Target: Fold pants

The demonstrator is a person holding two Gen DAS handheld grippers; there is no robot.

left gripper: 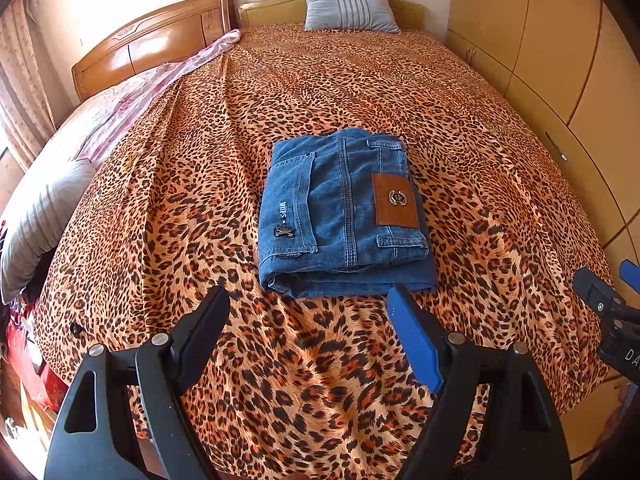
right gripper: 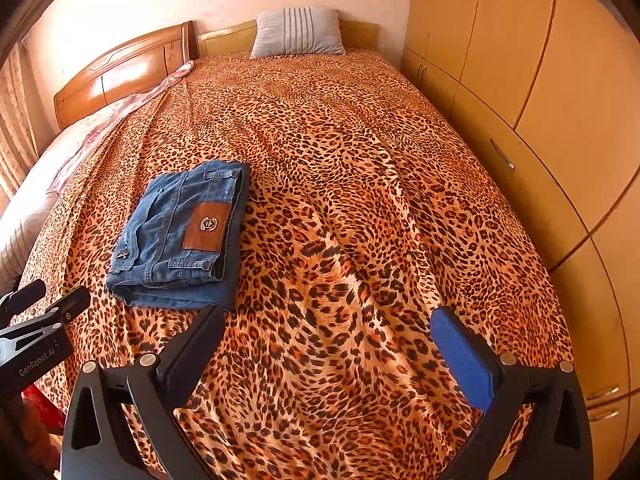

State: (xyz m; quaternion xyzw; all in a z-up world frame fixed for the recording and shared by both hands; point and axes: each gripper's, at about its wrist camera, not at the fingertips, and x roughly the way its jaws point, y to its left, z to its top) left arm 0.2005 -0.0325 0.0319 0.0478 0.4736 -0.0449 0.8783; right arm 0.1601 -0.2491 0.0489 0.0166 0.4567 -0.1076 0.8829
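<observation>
Blue jeans (left gripper: 340, 216) lie folded into a compact rectangle on the leopard-print bedspread (left gripper: 320, 88), brown leather patch and back pocket facing up. My left gripper (left gripper: 308, 300) is open and empty, hovering just in front of the jeans' near edge. In the right wrist view the jeans (right gripper: 180, 240) lie to the left. My right gripper (right gripper: 328, 316) is open and empty over bare bedspread (right gripper: 360, 160), to the right of the jeans. Each gripper shows at the edge of the other's view: the right one (left gripper: 608, 292), the left one (right gripper: 40, 308).
A grey striped pillow (left gripper: 348, 8) leans on the headboard at the far end. A pink quilt (left gripper: 120, 108) and grey bedding lie along the left side. Wooden wardrobe doors (right gripper: 540, 80) run close along the bed's right edge.
</observation>
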